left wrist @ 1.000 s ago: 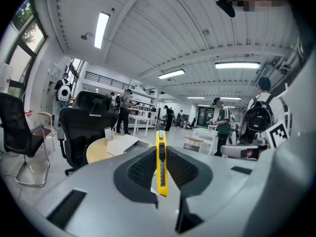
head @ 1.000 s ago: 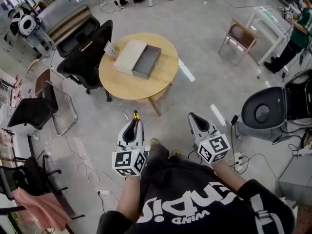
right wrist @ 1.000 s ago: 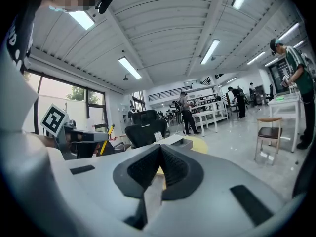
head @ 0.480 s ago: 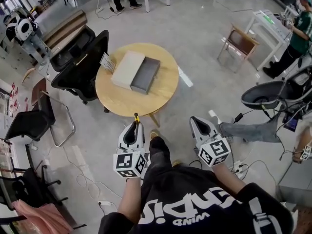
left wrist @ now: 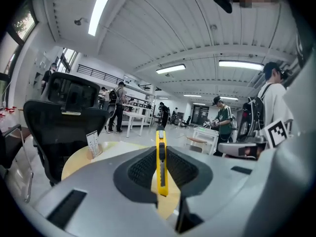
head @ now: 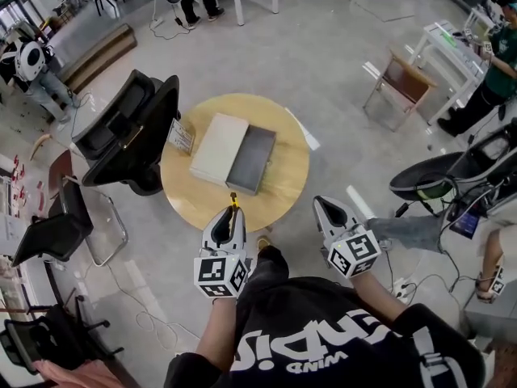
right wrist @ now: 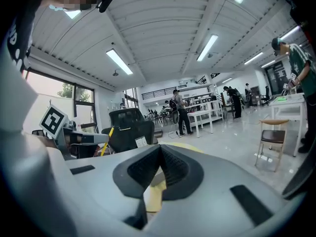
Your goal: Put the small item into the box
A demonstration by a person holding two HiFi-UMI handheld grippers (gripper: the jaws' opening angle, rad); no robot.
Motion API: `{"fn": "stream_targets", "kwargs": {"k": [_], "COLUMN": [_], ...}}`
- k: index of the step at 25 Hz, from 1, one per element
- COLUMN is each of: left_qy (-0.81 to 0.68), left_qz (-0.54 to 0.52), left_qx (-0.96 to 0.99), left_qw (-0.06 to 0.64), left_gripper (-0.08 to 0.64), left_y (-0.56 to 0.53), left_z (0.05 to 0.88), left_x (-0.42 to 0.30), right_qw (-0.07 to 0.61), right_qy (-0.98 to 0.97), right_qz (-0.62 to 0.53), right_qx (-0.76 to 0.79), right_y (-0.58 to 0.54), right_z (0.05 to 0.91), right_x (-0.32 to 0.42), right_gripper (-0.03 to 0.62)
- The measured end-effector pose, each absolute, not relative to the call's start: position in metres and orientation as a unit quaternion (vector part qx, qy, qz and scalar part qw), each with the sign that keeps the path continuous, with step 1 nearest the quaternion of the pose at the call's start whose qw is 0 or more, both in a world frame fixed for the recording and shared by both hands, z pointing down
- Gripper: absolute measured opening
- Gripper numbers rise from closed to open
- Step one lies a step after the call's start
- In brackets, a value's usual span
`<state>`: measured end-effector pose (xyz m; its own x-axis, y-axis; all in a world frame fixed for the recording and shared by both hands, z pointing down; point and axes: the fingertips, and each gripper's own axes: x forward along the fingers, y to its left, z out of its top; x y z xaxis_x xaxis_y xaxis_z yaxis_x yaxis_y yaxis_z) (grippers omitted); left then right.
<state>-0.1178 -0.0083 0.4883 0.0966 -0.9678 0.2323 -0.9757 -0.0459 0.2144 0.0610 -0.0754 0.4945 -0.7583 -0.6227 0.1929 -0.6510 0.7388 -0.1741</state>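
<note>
Head view, left gripper: the left gripper (head: 233, 213) is pinched shut on a yellow utility knife (head: 233, 200), whose tip pokes out toward 12 o'clock, over the near rim of the round table (head: 287, 188).
Head view, right gripper: the right gripper (head: 321, 207) hangs at 3 o'clock from the left one, short of the table, above the floor.
Head view, box: the box (head: 252, 160) lies open on the table at 12 o'clock from the knife, with its pale lid (head: 218, 148) touching it on the 9 o'clock side (a card stand (head: 181, 137) sits further that way).
Left gripper view: both ribbed pads press on the knife's flanks and it stands upright between them; the box is hidden behind the gripper body.
Right gripper view: the jaws are pressed together with nothing between them; the knife shows at 9 o'clock, slanting up from the other gripper.
Risk, grip: the knife is held near its lower end, so I judge it could pivot or slip if it strikes the box wall.
Risk, aim: released from here it would likely land on the tabletop, because the box is still well apart from it.
Change from a second ago: the table then lay well ahead of both grippers; now it has drawn near and the knife tip overlaps its rim, with both grips unchanged.
</note>
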Motion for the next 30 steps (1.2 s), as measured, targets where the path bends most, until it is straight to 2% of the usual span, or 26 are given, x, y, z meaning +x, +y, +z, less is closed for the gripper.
{"fn": "stream_targets", "kwargs": {"k": [10, 30], "left_qy": [-0.630, -0.626], "left_qz": [0.035, 0.084], "left_qx": [0.757, 0.752], "left_qw": [0.167, 0.187], "left_gripper": [0.066, 0.066], "left_y": [-0.099, -0.187], "left_z": [0.492, 0.528], "left_x": [-0.164, -0.168], "right_qw": [0.053, 0.051], "right_qy": [-0.918, -0.917], "right_qz": [0.122, 0.127], "right_qx": [0.374, 0.374], "right_y": [-0.146, -0.212], "right_z": [0.486, 0.483], "right_x": [0.000, 0.007], "right_gripper": [0.000, 0.001]}}
